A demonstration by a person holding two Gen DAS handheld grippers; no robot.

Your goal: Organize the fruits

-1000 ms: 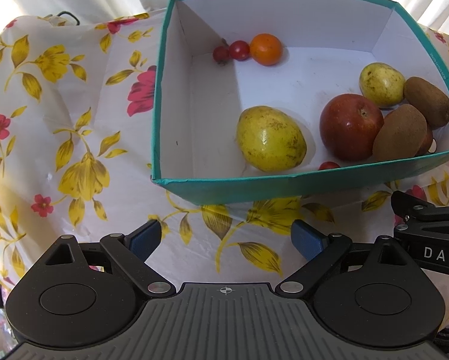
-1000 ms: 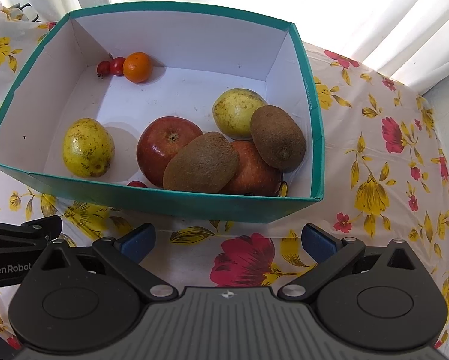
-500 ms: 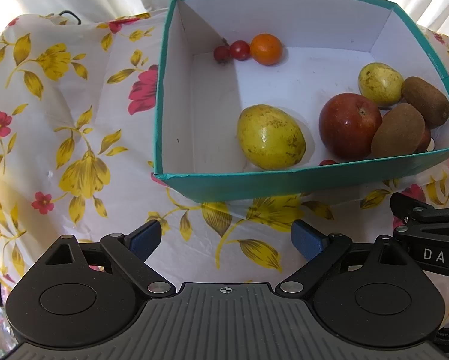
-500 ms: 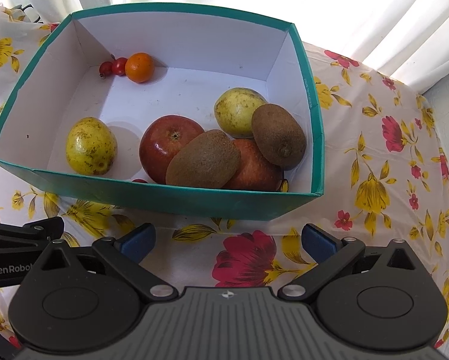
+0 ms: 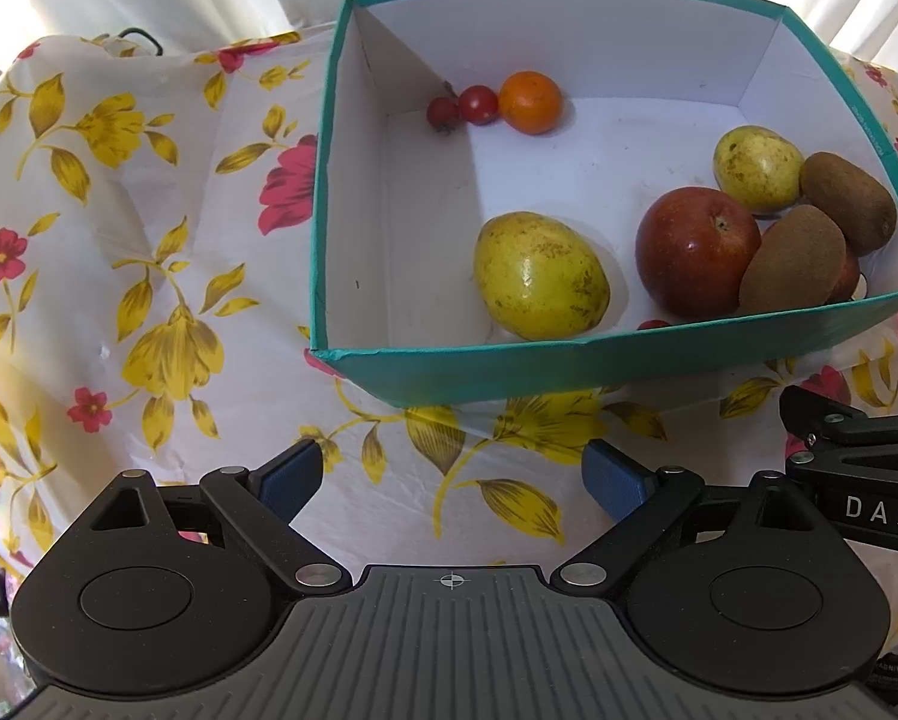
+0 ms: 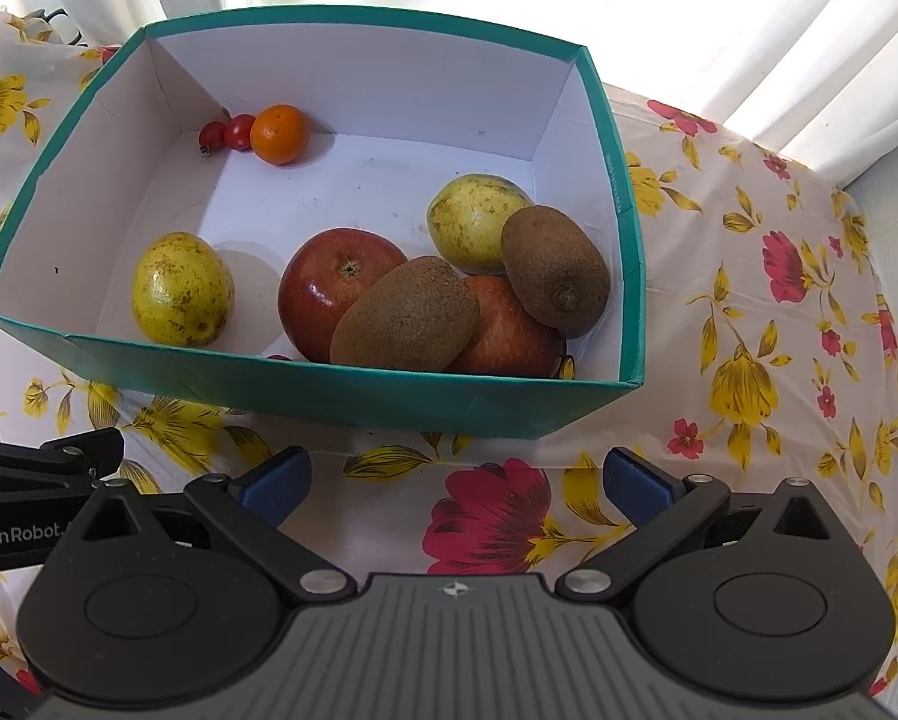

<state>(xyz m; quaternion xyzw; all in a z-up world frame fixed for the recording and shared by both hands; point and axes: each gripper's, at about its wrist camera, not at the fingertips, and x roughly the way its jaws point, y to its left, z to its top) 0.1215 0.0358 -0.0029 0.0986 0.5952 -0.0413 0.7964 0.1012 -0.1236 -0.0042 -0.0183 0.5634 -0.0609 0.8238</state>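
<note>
A teal box (image 5: 599, 369) (image 6: 353, 399) with a white inside holds the fruit. In it lie a yellow guava (image 5: 540, 276) (image 6: 182, 289), a red apple (image 5: 696, 251) (image 6: 335, 282), two kiwis (image 6: 406, 315) (image 6: 554, 271), a second guava (image 6: 473, 219), a second apple (image 6: 509, 330), a small orange (image 5: 531, 102) (image 6: 278, 134) and two cherry tomatoes (image 5: 478, 104) (image 6: 239, 131). My left gripper (image 5: 452, 474) is open and empty in front of the box. My right gripper (image 6: 455, 480) is open and empty in front of the box too.
A floral cloth (image 5: 149, 240) (image 6: 779, 330) covers the table. White curtains (image 6: 689, 18) hang behind. The right gripper's body (image 5: 857, 480) shows at the left view's right edge, the left gripper's body (image 6: 23, 498) at the right view's left edge.
Both grippers have drawn back a little from the box. The fruit has not moved.
</note>
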